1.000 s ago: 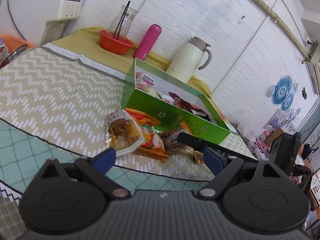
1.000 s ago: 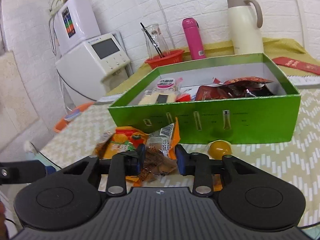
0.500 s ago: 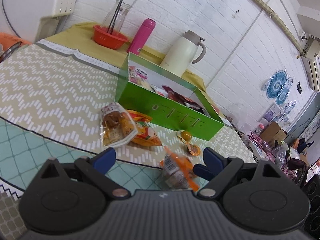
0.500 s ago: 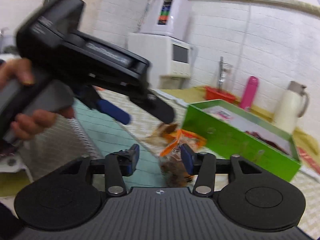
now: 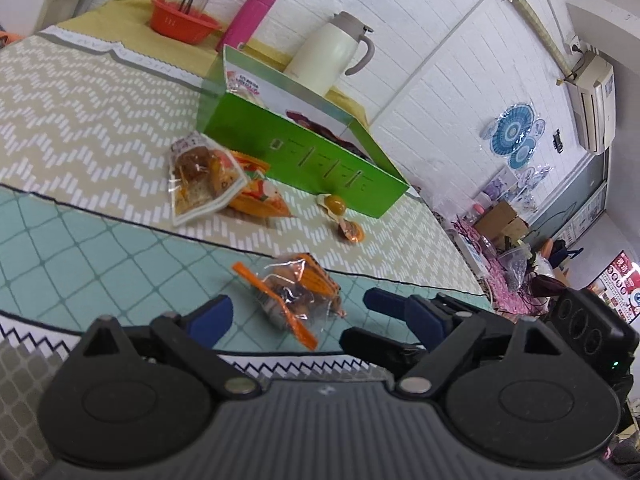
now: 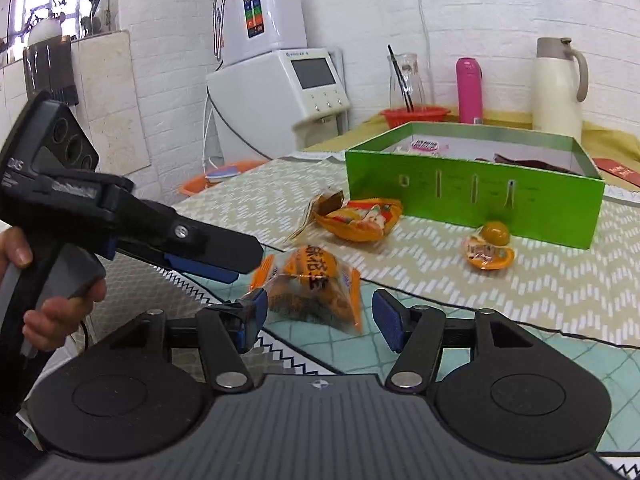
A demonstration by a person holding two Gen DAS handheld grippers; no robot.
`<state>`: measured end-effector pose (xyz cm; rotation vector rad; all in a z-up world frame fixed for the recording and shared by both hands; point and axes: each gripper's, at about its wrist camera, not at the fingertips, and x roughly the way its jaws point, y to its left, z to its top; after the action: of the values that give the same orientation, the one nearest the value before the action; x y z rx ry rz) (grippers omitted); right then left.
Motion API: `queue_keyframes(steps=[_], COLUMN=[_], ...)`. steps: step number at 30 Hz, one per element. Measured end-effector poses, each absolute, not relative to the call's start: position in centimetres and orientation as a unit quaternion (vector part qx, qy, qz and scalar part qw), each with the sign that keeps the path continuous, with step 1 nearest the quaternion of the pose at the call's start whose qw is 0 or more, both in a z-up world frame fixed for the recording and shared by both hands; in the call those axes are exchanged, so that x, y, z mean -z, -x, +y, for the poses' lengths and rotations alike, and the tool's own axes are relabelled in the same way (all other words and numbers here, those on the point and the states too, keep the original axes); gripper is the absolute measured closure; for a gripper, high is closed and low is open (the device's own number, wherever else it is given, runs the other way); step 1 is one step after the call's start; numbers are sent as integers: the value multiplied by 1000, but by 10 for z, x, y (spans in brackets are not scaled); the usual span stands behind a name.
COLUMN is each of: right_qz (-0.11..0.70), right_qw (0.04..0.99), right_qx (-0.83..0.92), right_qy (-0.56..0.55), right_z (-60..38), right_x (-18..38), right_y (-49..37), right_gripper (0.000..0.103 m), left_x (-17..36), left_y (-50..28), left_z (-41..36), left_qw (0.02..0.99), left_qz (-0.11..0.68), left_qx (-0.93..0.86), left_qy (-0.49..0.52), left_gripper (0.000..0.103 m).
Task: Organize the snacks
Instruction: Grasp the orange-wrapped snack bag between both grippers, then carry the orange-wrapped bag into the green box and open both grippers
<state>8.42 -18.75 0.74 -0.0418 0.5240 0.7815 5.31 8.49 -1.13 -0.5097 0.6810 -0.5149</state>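
An orange-and-clear snack packet (image 5: 296,292) (image 6: 316,288) lies on the teal part of the tablecloth near the table's front edge. My right gripper (image 6: 320,318) is open with the packet between its blue pads, not gripped. My left gripper (image 5: 320,316) is open just in front of the same packet; it also shows at the left of the right wrist view (image 6: 224,268). The green box (image 5: 304,148) (image 6: 480,204) holds several snacks. In front of it lie a clear pastry bag (image 5: 200,176), an orange packet (image 6: 360,218) and two small jelly cups (image 6: 490,246).
Behind the box stand a cream thermos jug (image 5: 328,56), a pink bottle (image 5: 246,16) and a red bowl with a glass jar (image 5: 184,20). A white appliance (image 6: 280,92) stands at the back left. The table edge is close below the grippers.
My right gripper carried the orange packet from in front of the box to the front of the table and opened, letting it go. My left gripper has drawn back toward the packet.
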Motion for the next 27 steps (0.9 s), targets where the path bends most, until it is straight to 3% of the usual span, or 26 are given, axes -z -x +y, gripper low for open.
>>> queue_keyframes(steps=[3,6,15,16,18,20,27], right_qz=[264,274,294,299,306,303,268], right_qw=[892,892,885,884,883,889,902], right_qx=[-365,-359,-361,-359,-357,-344,-338], right_qy=[38,29,14,7,1,9,-5], right_z=[-180,-182,-181,-181,-180,-181,-192], right_x=[-4,-3,1,2,5,4,-15], right_y=[-89,-95,-107,-110,-113,-111,-104], right_gripper=[6,6,8,9,45,63,70], left_x=[6,8,19,19,20,18,-5], left_y=[-58,-67,-73,-74,-76,-76,-77], left_z=[82,76,77,76,73,73,70], left_qw=[884,881,869,870,879,881,891], left_qz=[318,331,338,339,341,337,300], left_qx=[246,248,249,248,234,229,243], left_qy=[236,229,262,259,239,241,238], left_gripper=[20,46,49,63,85,86,87])
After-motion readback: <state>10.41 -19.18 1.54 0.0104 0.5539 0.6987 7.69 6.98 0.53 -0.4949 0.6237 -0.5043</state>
